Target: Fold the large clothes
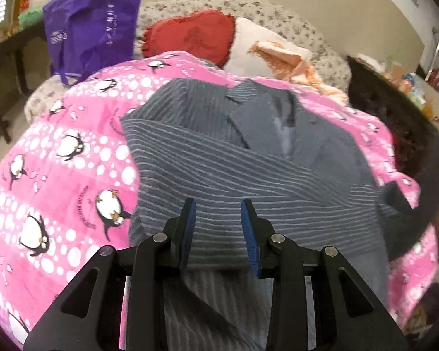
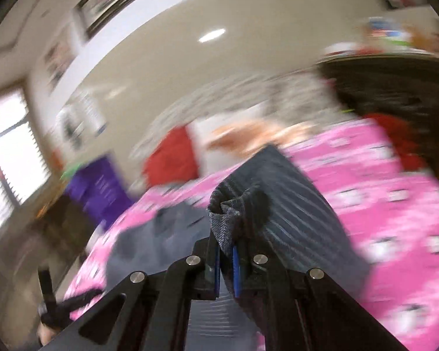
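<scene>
A sleeve fold is judged underway: the striped jacket [image 1: 248, 158] is pinched in the right gripper [image 2: 226, 259]; the left gripper [image 1: 218, 228] is held spread above it; the cuff must next be laid across.

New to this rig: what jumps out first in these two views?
The bright pink penguin-print blanket fills most of the left wrist view, with a grey pinstriped jacket spread across its middle. The left gripper hangs open over the jacket's near part, while the right gripper is shut on a bunched fold of the same fabric. Behind, a purple tote bag stands upper left beside a red cushion.
</scene>
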Available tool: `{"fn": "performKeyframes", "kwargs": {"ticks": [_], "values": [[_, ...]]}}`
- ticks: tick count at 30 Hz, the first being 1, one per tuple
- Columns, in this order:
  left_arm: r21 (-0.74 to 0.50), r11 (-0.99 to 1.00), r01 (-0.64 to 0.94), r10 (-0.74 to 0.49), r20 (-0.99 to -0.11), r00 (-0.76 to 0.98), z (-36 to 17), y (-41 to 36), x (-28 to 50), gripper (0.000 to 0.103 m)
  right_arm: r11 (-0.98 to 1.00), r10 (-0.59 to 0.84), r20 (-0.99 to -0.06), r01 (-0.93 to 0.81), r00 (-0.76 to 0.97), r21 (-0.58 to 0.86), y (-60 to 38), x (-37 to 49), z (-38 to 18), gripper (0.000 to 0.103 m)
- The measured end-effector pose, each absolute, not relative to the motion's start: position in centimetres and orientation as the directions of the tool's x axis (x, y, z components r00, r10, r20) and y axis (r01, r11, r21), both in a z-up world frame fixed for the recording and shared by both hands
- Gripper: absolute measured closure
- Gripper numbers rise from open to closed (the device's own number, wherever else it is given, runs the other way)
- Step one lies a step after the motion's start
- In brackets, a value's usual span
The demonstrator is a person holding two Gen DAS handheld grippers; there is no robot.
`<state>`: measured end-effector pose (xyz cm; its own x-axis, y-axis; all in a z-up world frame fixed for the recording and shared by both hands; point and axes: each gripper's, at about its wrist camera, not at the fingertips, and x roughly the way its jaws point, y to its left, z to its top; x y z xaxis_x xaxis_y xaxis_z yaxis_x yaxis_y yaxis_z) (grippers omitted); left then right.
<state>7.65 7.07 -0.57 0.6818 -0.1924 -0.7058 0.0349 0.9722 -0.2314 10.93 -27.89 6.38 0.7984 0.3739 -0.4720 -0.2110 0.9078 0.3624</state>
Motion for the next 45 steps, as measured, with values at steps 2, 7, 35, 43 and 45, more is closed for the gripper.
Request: {"fn": "performKeyframes", "kwargs": {"ticks": [2,7,35,43,45], "values": [[-0.253,0.965,0.064,-0.229,-0.701,0.676,-0.3,6.8,7.4,0.072,0.893,0.436,-0.519,-0.281,0.735,0.352,-22.9,11.7,3.1,0.097],[-0.312,0.945,0.095,-0.300,-0.720,0.625,-1.3,4.7,7.7,0.072,0.916,0.388,-0.699,-0.338,0.601,0.217,-15.9,11.8,-5.9,0.097],[-0.631,0.745,0.217,-0.648,-0.606,0.462,-6.0,-0.6,6.7,0.047,0.977,0.201,-0.757,-0.188,0.622,0.104,-21.1,3.0,-9.5,0.023],[-0.588,0.760,0.278,-0.648,-0.654,0.390,-7.0,-3.8,8.2,0.036,0.977,0.200,-0.757,-0.189,0.622,0.102,-20.8,2.4,-9.4,0.022],[-0.564,0.767,0.306,-0.641,-0.655,0.400,-7.2,-4.2,8.3,0.035,0.977,0.199,-0.757,-0.189,0.623,0.101,-20.8,2.4,-9.4,0.022]]}}
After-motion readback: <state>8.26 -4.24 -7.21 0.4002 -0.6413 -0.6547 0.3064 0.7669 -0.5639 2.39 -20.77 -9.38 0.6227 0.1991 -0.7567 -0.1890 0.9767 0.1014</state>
